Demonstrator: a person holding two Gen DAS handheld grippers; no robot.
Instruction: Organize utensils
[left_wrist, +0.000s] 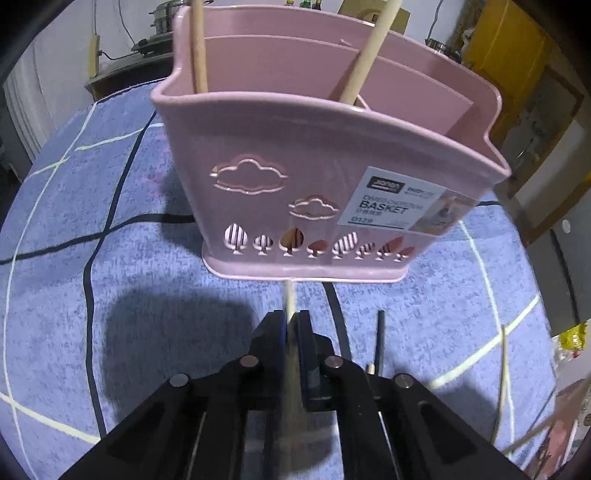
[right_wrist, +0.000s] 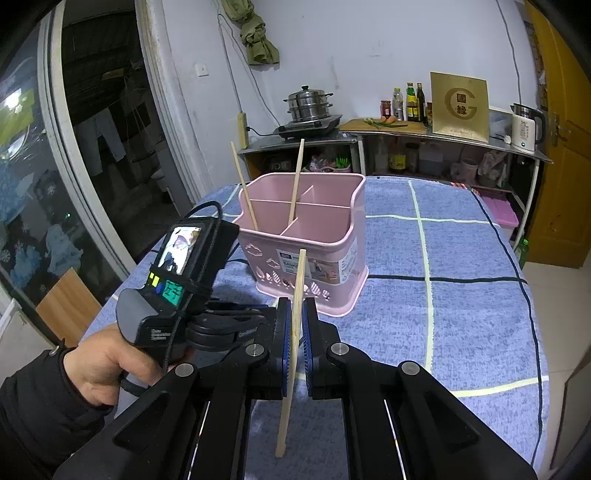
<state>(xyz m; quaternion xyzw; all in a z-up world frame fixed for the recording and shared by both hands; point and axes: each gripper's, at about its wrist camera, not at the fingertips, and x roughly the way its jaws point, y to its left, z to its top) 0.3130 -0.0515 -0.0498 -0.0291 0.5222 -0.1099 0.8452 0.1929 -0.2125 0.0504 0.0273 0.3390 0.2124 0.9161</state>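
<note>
both hand-held grippers, left (left_wrist: 291, 325) and right (right_wrist: 297, 314), each pinch a chopstick (right_wrist: 295, 325); next, lift into the basket (right_wrist: 306, 236) just ahead, probably its left cell.

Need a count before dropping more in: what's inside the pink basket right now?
Two wooden chopsticks lean inside the pink basket, in separate compartments. The compartment floors are hidden by its walls, so anything lying low cannot be seen.
</note>
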